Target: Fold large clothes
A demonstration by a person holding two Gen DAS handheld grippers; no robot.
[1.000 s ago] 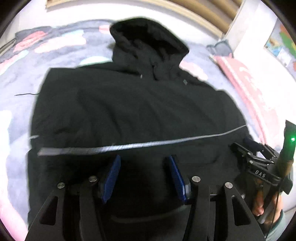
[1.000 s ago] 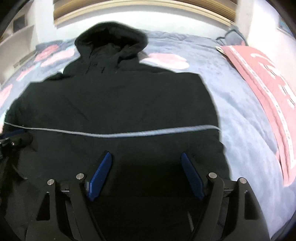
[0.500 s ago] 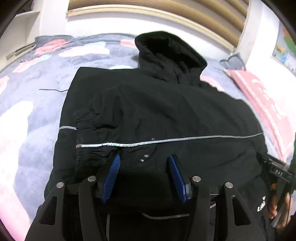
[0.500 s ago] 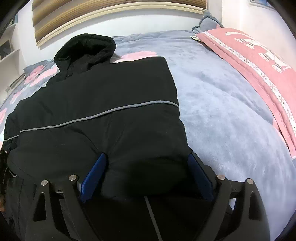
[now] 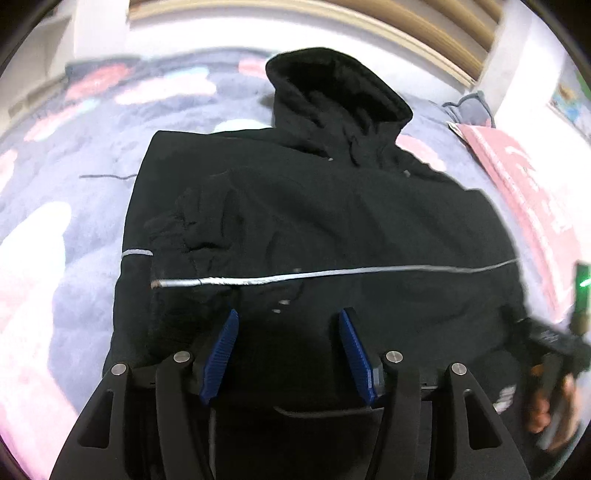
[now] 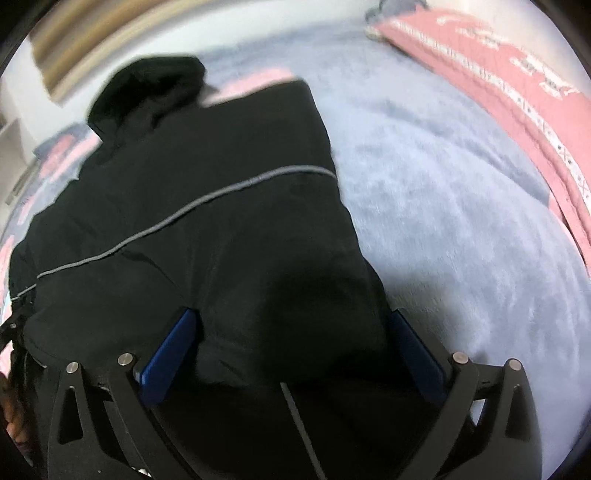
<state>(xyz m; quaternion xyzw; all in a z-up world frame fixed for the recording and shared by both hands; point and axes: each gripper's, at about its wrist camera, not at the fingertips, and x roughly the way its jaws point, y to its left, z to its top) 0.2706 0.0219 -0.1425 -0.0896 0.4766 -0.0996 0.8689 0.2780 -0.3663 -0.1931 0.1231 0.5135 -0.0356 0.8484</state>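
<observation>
A large black hooded jacket with a grey reflective stripe lies flat on the bed, hood at the far end; it also shows in the right wrist view. A sleeve is folded across its front on the left. My left gripper is open just above the jacket's lower hem, with dark cloth between and under the blue pads. My right gripper is open wide over the jacket's lower right corner, cloth bulging up between its fingers. The right gripper and the hand on it show at the right edge of the left wrist view.
The bed has a grey-blue fleece blanket with pink patches. A pink quilt lies along the right side. A wall and wooden headboard stand behind the hood. A thin dark thread lies on the blanket at left.
Both grippers have dropped closer to the jacket's lower hem. The right gripper has swung to the right, over the lower right corner. The left view has moved slightly nearer the jacket.
</observation>
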